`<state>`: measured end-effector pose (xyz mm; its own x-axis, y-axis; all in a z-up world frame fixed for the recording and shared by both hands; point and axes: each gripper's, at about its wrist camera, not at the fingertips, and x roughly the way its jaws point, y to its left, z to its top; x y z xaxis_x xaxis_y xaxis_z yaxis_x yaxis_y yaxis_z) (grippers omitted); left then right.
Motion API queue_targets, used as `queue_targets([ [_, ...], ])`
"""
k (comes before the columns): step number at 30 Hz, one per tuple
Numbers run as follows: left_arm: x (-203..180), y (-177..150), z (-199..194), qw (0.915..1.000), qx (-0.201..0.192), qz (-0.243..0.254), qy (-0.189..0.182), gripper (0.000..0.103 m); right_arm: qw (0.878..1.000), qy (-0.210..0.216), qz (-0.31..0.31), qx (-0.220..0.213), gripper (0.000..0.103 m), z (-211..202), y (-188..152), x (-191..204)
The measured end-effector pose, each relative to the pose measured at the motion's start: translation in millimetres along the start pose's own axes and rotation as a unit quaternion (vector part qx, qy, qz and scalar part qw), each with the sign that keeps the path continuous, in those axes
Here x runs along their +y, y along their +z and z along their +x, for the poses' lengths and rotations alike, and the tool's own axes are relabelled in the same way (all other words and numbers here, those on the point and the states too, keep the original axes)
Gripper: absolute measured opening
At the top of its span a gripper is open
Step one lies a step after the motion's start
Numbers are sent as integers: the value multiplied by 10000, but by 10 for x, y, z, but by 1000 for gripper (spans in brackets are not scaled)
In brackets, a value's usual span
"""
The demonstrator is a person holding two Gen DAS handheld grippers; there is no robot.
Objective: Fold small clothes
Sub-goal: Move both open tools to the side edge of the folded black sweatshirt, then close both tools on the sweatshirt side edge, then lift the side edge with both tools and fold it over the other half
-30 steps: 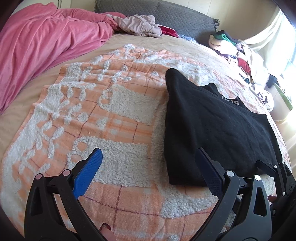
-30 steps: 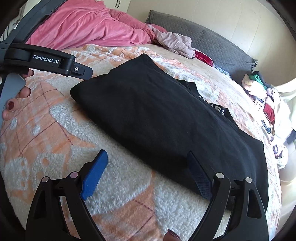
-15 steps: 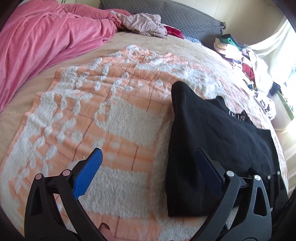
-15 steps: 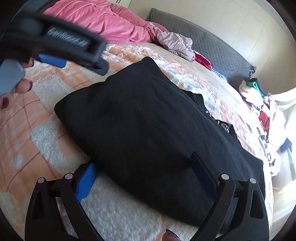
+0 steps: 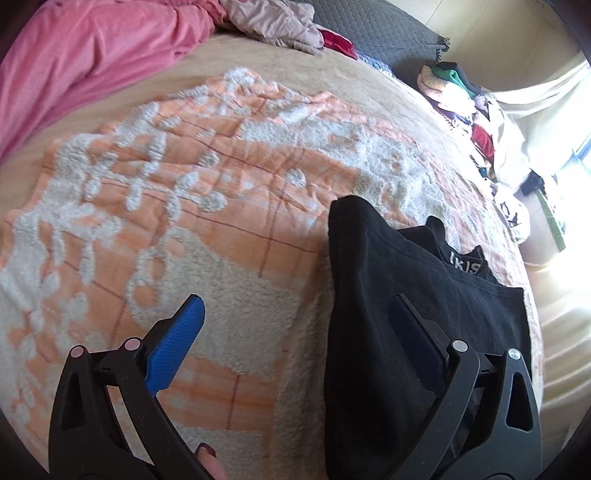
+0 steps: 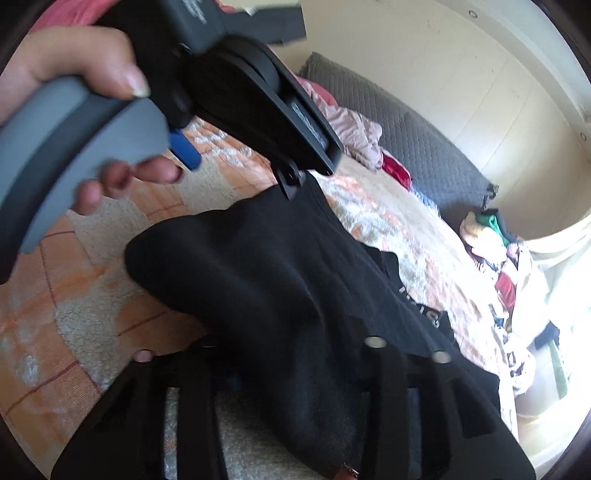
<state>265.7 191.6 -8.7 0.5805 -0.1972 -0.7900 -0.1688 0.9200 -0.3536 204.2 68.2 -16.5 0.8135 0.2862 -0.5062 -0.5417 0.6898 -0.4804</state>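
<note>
A folded black garment lies on the orange and white fleece blanket; it also shows in the right wrist view. My left gripper is open above the garment's left edge, its right finger over the black cloth and its left blue pad over the blanket. My right gripper is low at the garment's near edge with black cloth bunched between its fingers. The cloth hides its pads, and the view is blurred. The left gripper's body and the hand holding it fill the upper left of the right wrist view.
A pink duvet lies at the back left. A mauve garment and a grey pillow lie at the head of the bed. A pile of clothes sits at the far right by a bright window.
Both grippers have moved forward over the garment. My right gripper has gone from open in front of the near edge to closed in around the black cloth, which now bunches up.
</note>
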Motion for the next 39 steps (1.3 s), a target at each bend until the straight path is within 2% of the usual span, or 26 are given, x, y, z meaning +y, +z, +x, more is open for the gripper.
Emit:
queue_targets([
  [3,-2,32,76,9995,139,-130,-254,93,9999,-18,46,-159,13,-81,-26,-74],
  [11,-166,62,170,9945,421,-240,-931,93,9991,-23,237,-346,10,-233,-66,-278],
  [15,-338,103,135,9885,493,-293,-1396,93,9981,-95,400,-462,10,-326,-104,-374],
  [16,-382,118,123,9879,496,-285,-1441,91,9978,-129,436,-491,10,-350,-111,-390],
  [17,-449,131,96,9878,465,-245,-1465,80,9975,-151,472,-512,9,-374,-122,-409],
  [18,-516,141,67,9880,425,-194,-1473,64,9971,-171,514,-538,9,-400,-135,-444],
  [19,-564,152,52,9881,408,-161,-1476,57,9967,-202,549,-556,9,-422,-147,-478],
  [21,-706,158,7,9892,346,-54,-1423,37,9958,-276,648,-591,9,-462,-176,-558],
  [23,-847,162,-45,9905,250,57,-1348,22,9937,-312,874,-622,9,-511,-212,-677],
  [28,-1223,140,-186,9909,76,341,-1299,17,9836,-235,1675,-633,8,-635,-366,-1055],
  [39,-2107,38,-317,9891,-93,1001,-1074,17,9619,-392,2608,-713,8,-935,-749,-1537],
])
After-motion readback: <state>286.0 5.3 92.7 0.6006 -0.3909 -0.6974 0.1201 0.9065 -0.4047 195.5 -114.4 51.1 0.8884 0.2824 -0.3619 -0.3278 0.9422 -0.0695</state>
